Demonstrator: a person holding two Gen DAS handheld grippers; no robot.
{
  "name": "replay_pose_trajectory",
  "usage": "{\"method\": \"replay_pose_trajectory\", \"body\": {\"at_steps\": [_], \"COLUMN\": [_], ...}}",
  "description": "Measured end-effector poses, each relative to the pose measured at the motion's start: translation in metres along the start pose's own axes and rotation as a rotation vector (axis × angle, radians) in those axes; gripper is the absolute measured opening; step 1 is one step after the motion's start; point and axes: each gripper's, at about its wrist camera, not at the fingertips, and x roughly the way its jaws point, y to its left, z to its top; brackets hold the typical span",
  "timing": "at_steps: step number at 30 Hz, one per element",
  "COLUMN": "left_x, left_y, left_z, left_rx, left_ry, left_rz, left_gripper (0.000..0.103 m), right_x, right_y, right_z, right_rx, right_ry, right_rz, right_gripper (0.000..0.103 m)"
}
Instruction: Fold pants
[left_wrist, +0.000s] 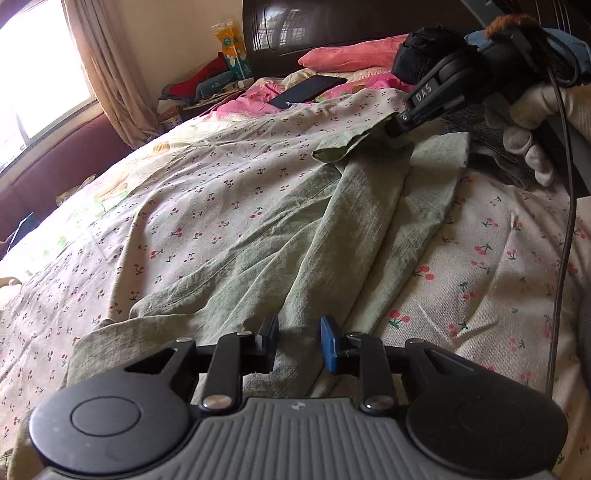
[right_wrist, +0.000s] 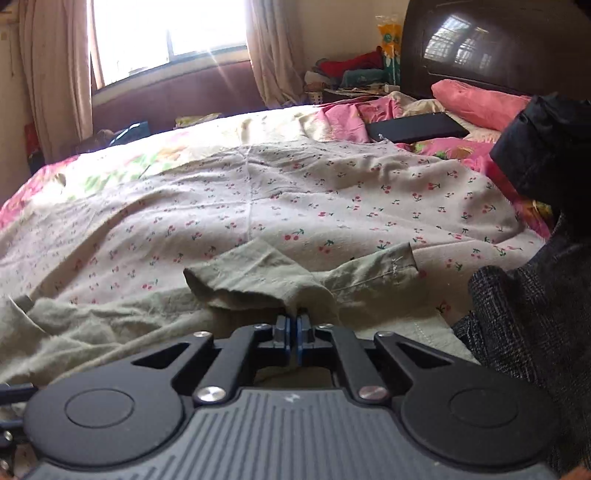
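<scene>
the green pants (left_wrist: 258, 266) lie on the bed (left_wrist: 184, 192), on the cherry sheet. they look long and thin, going from near the left claw (left_wrist: 299, 341) away to the far end, where the right claw (left_wrist: 397, 134) is.

left claw: its two pads sit apart, open, w/ nothing in them. it hangs just over the near end of the pants, prob the waist part, but i can't tell if it touches.

right claw: in its own view the pads (right_wrist: 303, 325) are pressed tight together on a bit of green cloth, so it's pinching the pants (right_wrist: 258, 280) at the leg end. the hem edge curls up by it.

so the long way of the pants runs claw to claw. the right one has the far end, the left one is right by the near end.

i think the next move is to bring the far end over toward the near end, along that long line. the left claw prob needs to pin its end down so the cloth doesn't slide.

a dark pile of cloth (right_wrist: 524, 314) sits just beside the right claw.
</scene>
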Motion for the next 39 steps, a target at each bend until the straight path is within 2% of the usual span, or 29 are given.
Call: {"method": "replay_pose_trajectory", "body": {"at_steps": [3, 6, 8, 11, 13, 16, 19, 22, 25, 28, 31, 34, 36, 38, 39], "left_x": [-0.007, -0.012, -0.01, -0.004, -0.003, -0.005, -0.005, -0.01, -0.023, -0.041, -0.054, -0.045, -0.031, -0.018, -0.016], "left_y": [0.005, 0.007, 0.003, -0.006, -0.011, -0.013, -0.009, 0.003, 0.015, 0.025, 0.026, 0.017, 0.006, -0.008, -0.015], "left_z": [0.004, 0.005, 0.002, -0.003, -0.006, -0.006, -0.003, 0.004, 0.013, 0.022, 0.023, 0.017, 0.011, 0.003, -0.001], "left_rx": [-0.015, -0.019, -0.009, 0.017, 0.046, 0.06, 0.049, -0.004, -0.011, -0.013, -0.004, 0.007, 0.034, 0.052, 0.057], "left_ry": [-0.022, -0.035, -0.025, 0.003, 0.008, 0.006, 0.0, -0.015, -0.047, -0.084, -0.131, -0.121, -0.072, -0.025, -0.009], "left_rz": [0.017, 0.028, 0.021, 0.015, 0.019, 0.007, 0.011, 0.016, 0.074, 0.121, 0.152, 0.132, 0.104, 0.055, 0.026], "left_gripper": [0.04, 0.04, 0.04, 0.04, 0.04, 0.04, 0.04, 0.04, 0.04, 0.04, 0.042, 0.046, 0.046, 0.046, 0.046], "right_x": [-0.033, -0.061, -0.061, -0.034, -0.024, -0.023, -0.024, -0.023, -0.024, -0.044, -0.074, -0.082, -0.063, -0.033, -0.023], "right_y": [-0.026, -0.054, -0.077, -0.1, -0.109, -0.112, -0.107, -0.092, -0.066, -0.035, -0.028, -0.048, -0.072, -0.103, -0.115], "right_z": [0.031, 0.042, 0.035, 0.004, -0.016, -0.028, -0.017, 0.019, 0.06, 0.1, 0.105, 0.078, 0.046, 0.008, -0.008], "right_rx": [0.209, 0.36, 0.443, 0.529, 0.591, 0.633, 0.635, 0.654, 0.634, 0.592, 0.563, 0.595, 0.627, 0.675, 0.712], "right_ry": [-0.086, -0.169, -0.134, 0.033, 0.084, 0.082, 0.057, -0.002, -0.071, -0.177, -0.268, -0.286, -0.224, -0.09, -0.029], "right_rz": [0.13, 0.159, 0.137, 0.047, 0.03, 0.047, 0.102, 0.203, 0.33, 0.494, 0.547, 0.489, 0.329, 0.133, 0.085], "right_gripper": [0.003, 0.003, 0.003, 0.003, 0.003, 0.003, 0.003, 0.003, 0.003, 0.003, 0.003, 0.003, 0.003, 0.003, 0.003]}}
